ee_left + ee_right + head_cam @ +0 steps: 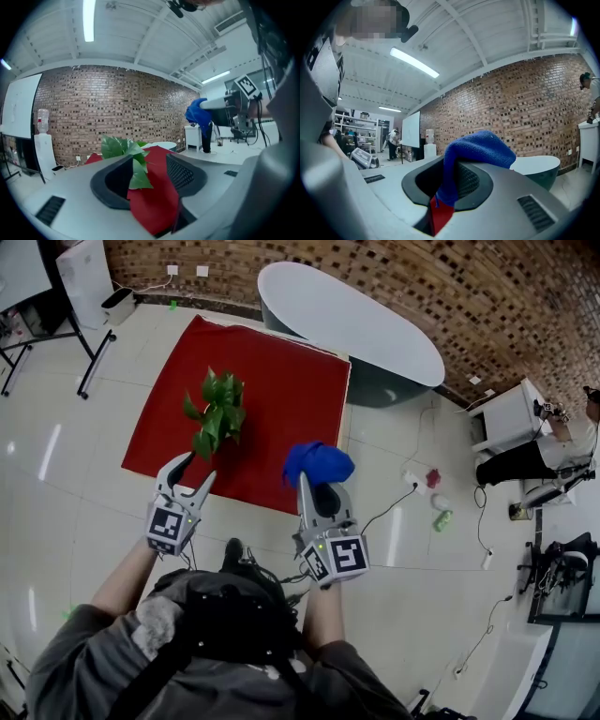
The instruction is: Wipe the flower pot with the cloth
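Holding the blue cloth (319, 463) clamped between its jaws, the right gripper (322, 486) hangs over the near edge of the red mat (281, 381). The left gripper (195, 469) is released and empty, with jaws apart, just before the green plant (216, 413), which stands near the mat's left edge.

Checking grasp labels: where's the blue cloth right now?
Head view: the blue cloth is clamped in the right hand-held gripper, centre-right of frame, over the red mat's near right corner, right of the green plant.
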